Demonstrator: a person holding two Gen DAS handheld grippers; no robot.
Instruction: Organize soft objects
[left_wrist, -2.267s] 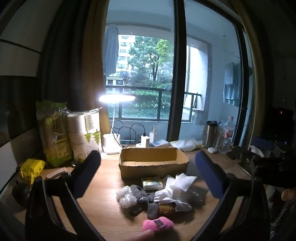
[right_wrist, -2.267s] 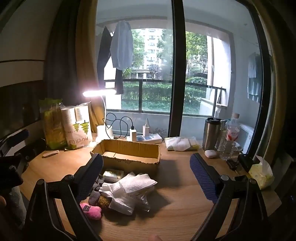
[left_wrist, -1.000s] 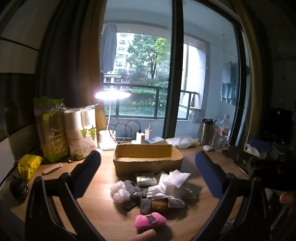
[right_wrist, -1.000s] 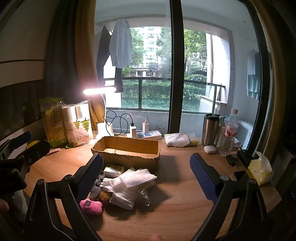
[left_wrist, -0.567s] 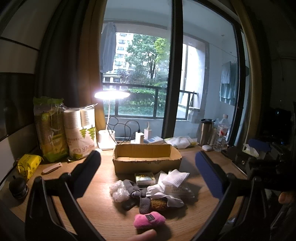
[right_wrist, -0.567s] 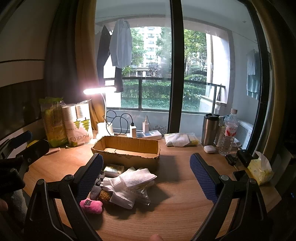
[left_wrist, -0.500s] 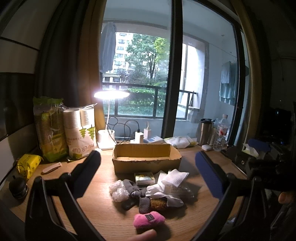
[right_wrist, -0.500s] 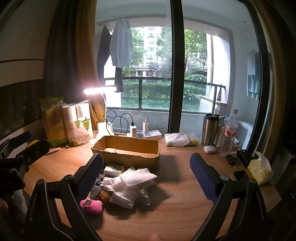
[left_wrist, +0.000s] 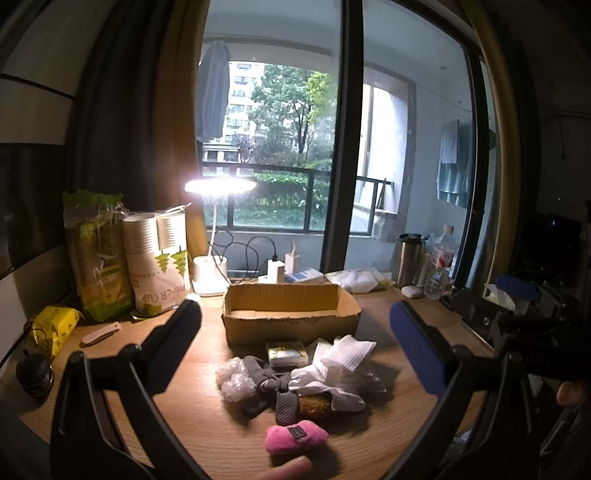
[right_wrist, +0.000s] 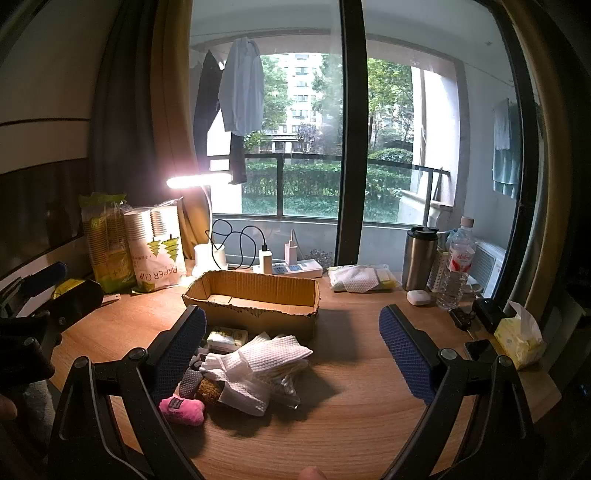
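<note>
Both sets of tongs hang above the near edge of the table (left_wrist: 207, 435), the left tongs (left_wrist: 295, 332) and the right tongs (right_wrist: 291, 332) each spread wide with nothing between the fingers. The soft things lie in one heap just in front of the cardboard box (left_wrist: 291, 314), which looks empty: a pink plush toy (left_wrist: 295, 440) nearest, white cloths (right_wrist: 255, 363) on top, grey socks (left_wrist: 264, 376) and a crinkly white puff (left_wrist: 234, 380) to the left side. I would start with the pink toy, since it sits apart from the tangle (an easy first pick). Come down over its middle, pinch gently, lift clear before swinging to the box.
</note>
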